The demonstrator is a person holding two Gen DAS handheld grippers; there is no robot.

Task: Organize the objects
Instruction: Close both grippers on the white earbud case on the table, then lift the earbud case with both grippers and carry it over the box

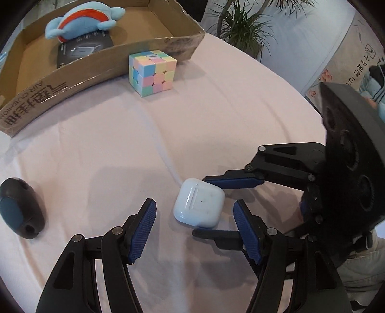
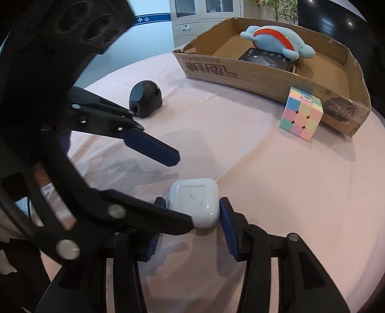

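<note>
A white earbud case lies on the pink tablecloth. My right gripper is shut on the case, its blue pads pressing both sides; in the left wrist view it reaches in from the right. My left gripper is open, its fingers on either side of the case and apart from it. A pastel puzzle cube stands against the cardboard box. A black oval device lies on the cloth.
The box holds a blue plush toy lying on a black package. Potted plants stand beyond the table edge. A cabinet stands behind the table.
</note>
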